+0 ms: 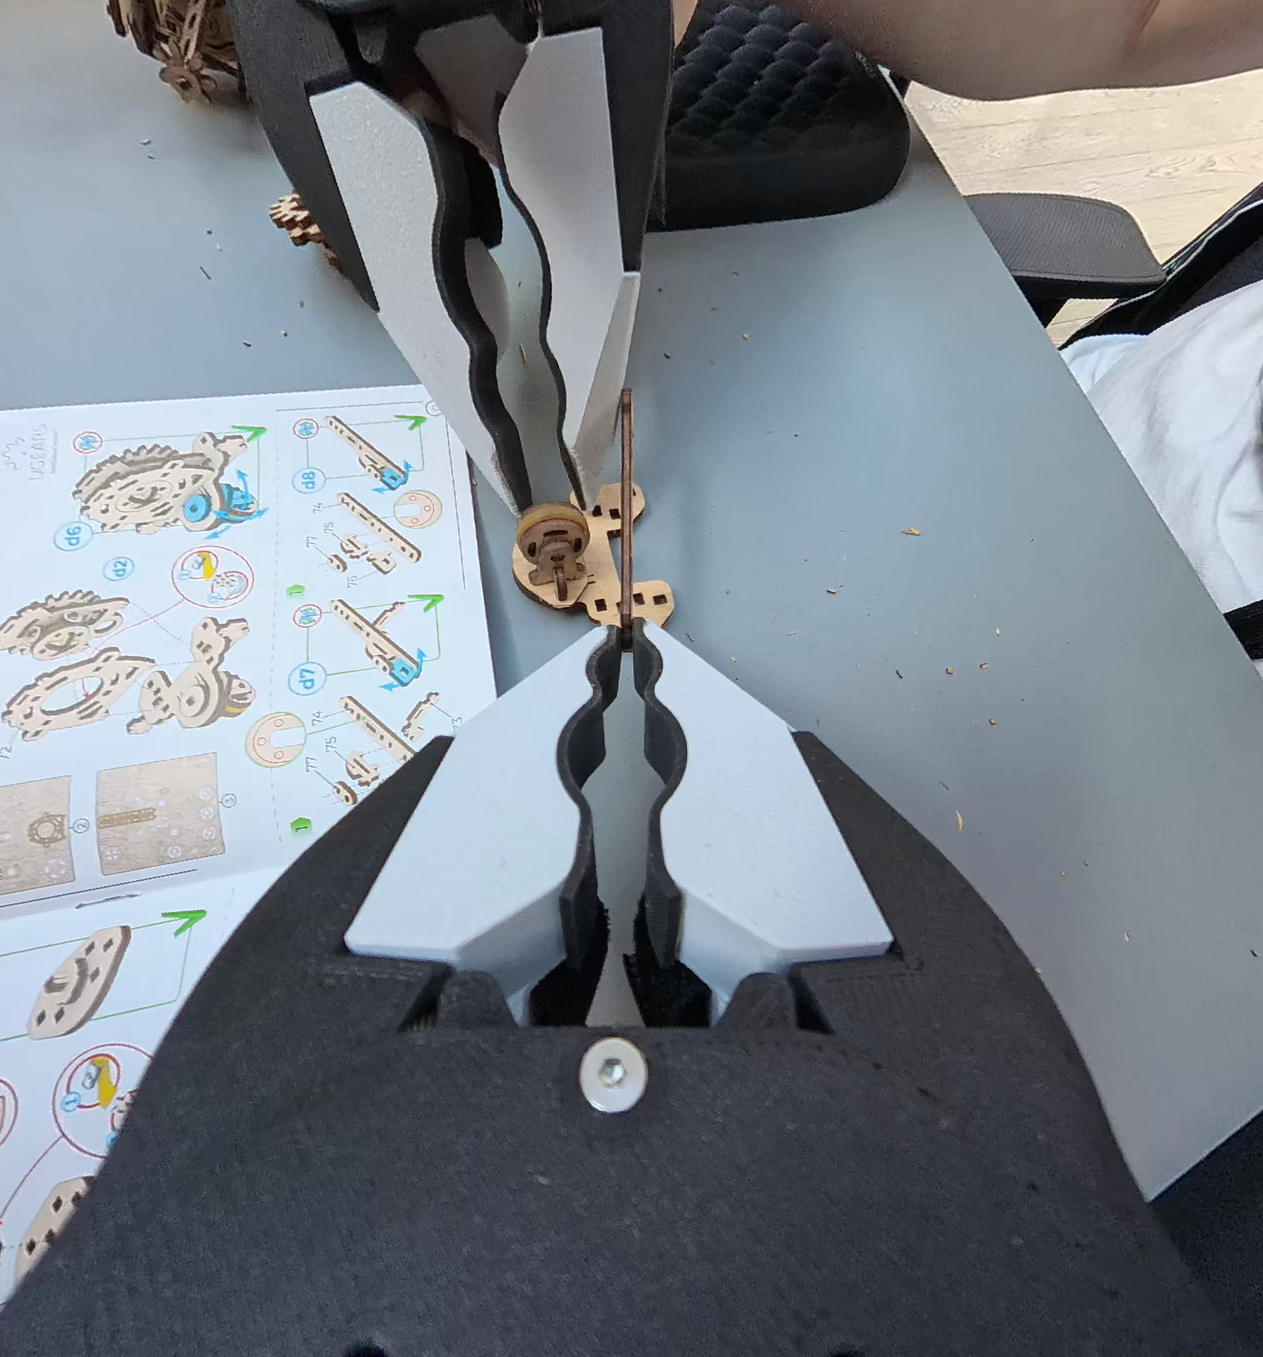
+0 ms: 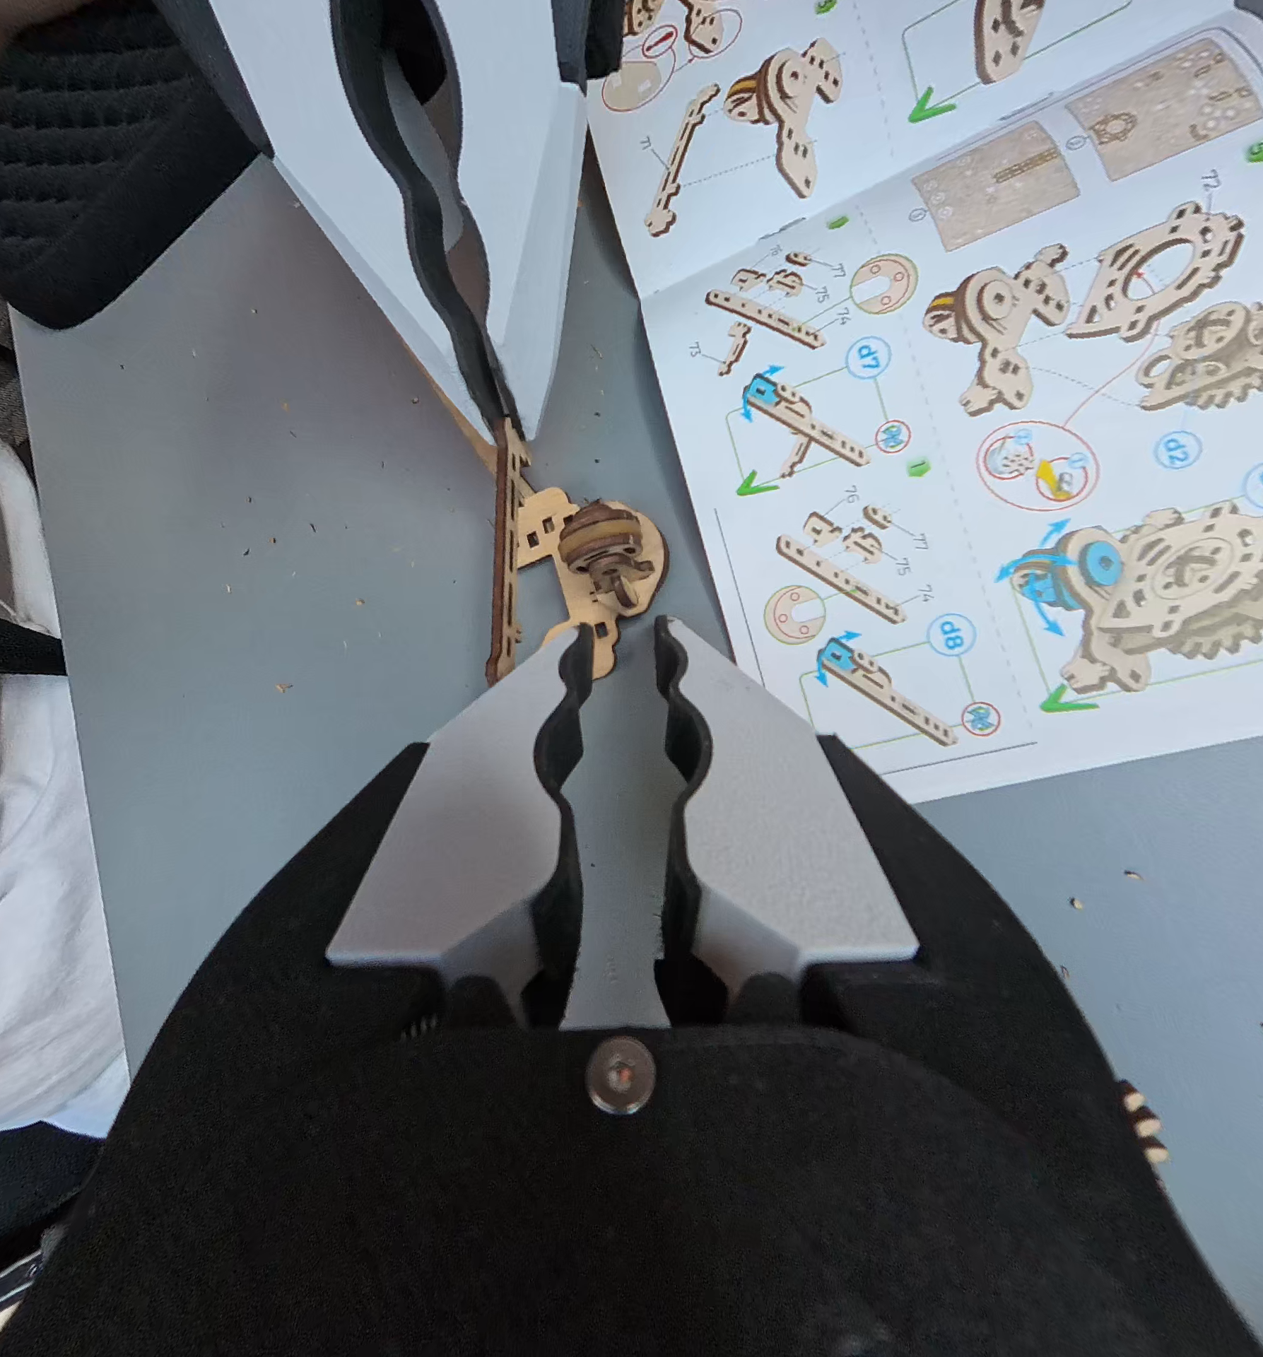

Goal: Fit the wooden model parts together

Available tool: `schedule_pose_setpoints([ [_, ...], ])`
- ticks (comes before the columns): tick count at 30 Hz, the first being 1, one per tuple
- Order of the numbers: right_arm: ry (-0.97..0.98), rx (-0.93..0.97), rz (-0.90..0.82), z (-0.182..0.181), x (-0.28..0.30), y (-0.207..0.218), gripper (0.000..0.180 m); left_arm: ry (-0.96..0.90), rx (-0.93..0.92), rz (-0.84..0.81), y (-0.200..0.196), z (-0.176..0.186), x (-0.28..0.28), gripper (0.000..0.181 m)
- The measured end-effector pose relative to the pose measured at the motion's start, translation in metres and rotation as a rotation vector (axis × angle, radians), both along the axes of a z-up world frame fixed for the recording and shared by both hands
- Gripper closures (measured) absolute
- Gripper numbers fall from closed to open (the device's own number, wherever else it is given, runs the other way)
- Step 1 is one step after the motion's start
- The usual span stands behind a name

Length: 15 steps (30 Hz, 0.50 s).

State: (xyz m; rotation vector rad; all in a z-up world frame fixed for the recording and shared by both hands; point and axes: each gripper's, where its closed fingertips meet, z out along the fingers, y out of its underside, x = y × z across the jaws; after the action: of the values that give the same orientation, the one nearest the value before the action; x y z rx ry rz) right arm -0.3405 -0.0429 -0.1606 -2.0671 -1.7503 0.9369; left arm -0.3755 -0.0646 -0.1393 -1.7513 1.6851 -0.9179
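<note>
a flat pale wooden plate (image 1: 617, 547) lies on the grey surface at the centre of the left wrist view, just above the middle. its outline is lobed, with small square slots cut in the tabs at its upper and lower right. on its left half sits a round stacked hub (image 1: 551, 532) of darker and yellowish discs, with a small peg piece sticking out toward the camera. a thin dark wooden strip (image 1: 626, 507) stands on edge, crossing the plate's right side from top to bottom. in the right wrist view the same strip (image 2: 507, 558) shows its notched, slotted side left of centre, with the plate (image 2: 540, 532) and hub (image 2: 602, 547) to its right.
</note>
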Motion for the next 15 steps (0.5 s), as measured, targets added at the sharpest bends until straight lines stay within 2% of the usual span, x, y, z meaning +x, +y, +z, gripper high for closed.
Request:
schedule_pose_setpoints([
  [3, 0.012, -0.024, 0.001, 0.0, -0.004, -0.002, 0.163, 0.0, 0.004, 0.0, 0.0, 0.001, 0.0, 0.18],
  [6, 0.028, -0.018, -0.003, 0.001, -0.008, -0.003, 0.178, -0.008, 0.01, 0.005, 0.002, 0.004, -0.001, 0.18],
  [15, 0.094, -0.044, 0.008, 0.009, -0.025, -0.01, 0.178, -0.047, 0.02, -0.034, -0.004, 0.019, -0.004, 0.18],
])
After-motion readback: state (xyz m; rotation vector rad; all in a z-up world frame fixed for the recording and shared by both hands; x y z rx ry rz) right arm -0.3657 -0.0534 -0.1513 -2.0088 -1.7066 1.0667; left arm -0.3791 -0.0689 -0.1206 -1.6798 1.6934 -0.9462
